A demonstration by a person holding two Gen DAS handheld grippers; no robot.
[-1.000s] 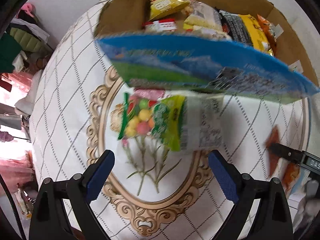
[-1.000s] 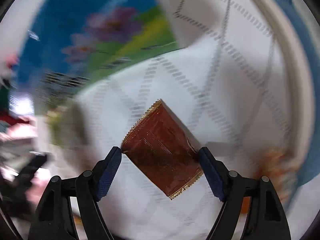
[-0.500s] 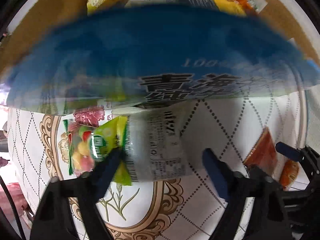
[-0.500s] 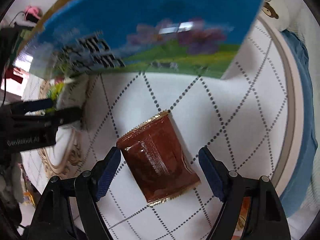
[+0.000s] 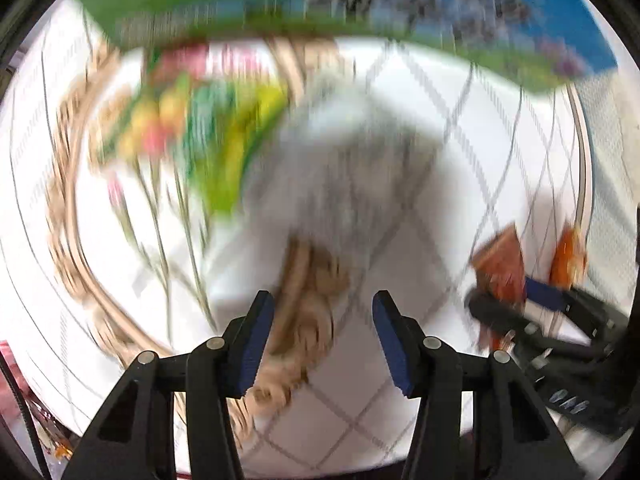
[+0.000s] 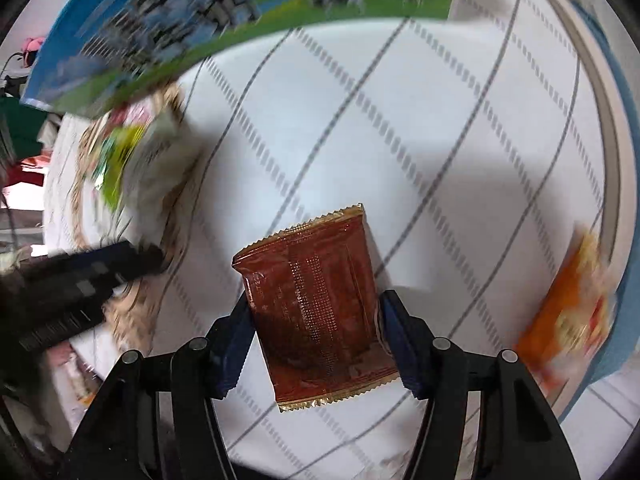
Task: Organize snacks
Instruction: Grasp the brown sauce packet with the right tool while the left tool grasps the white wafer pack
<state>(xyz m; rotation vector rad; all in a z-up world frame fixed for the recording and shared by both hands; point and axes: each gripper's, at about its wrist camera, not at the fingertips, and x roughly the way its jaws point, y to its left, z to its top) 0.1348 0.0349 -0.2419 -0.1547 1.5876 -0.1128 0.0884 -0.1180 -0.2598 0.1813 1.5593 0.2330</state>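
In the right wrist view, the brown sachet [image 6: 316, 304] is seen between the 2 blue pads of the right gripper [image 6: 316, 344], whose jaws have just been closing; both pads are met by the sachet's side edges, so it is pinched, its lower end still lying on the white diamond-patterned tablecloth [image 6: 440, 140]. An orange packet [image 6: 568, 308] is found near the cloth's right rim.

In the blurred left wrist view, the left gripper [image 5: 322, 336] is shown with jaws that have just been closing, a gap left between them and only cloth there. A green-and-white snack bag [image 5: 280, 152] lies just beyond its tips. Farthest off, a blue-and-green box flap [image 6: 200, 20] is seen above the table.
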